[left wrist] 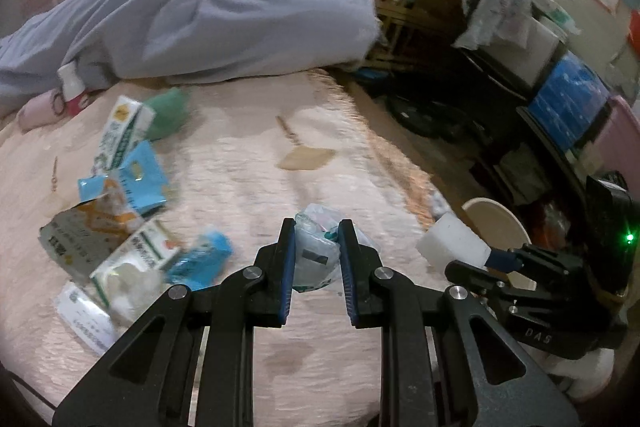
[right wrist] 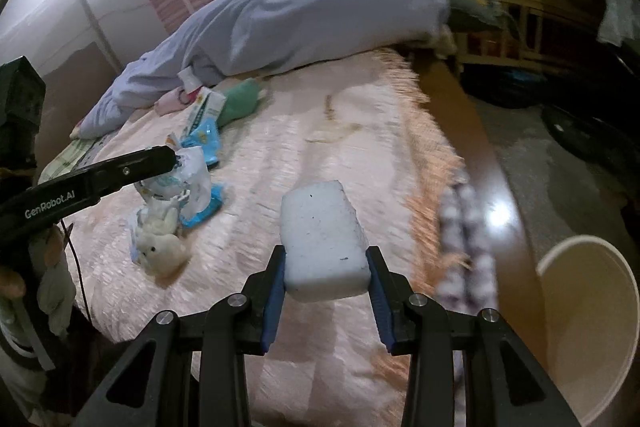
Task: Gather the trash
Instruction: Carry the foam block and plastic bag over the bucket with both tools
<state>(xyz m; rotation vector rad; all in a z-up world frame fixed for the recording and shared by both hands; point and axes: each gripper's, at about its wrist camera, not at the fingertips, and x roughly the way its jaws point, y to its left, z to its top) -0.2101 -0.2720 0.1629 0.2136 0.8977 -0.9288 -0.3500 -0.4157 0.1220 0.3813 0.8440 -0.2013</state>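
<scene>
With the left gripper (left wrist: 317,243) clamped on a crumpled wrapper (left wrist: 314,253) and the right gripper (right wrist: 326,269) pinching a white foam block (right wrist: 322,239), keep both grips firm and release only over the beige bin (right wrist: 592,327) to the right.

Both grippers are matte black: the left gripper (left wrist: 317,259) and right gripper (right wrist: 326,291) have blue ribbed pads (left wrist: 288,267) and silver screws (left wrist: 252,271) at the pivots. One side reads "GenRobot.AI" (white lettering); a green light (left wrist: 630,237) glows.
</scene>
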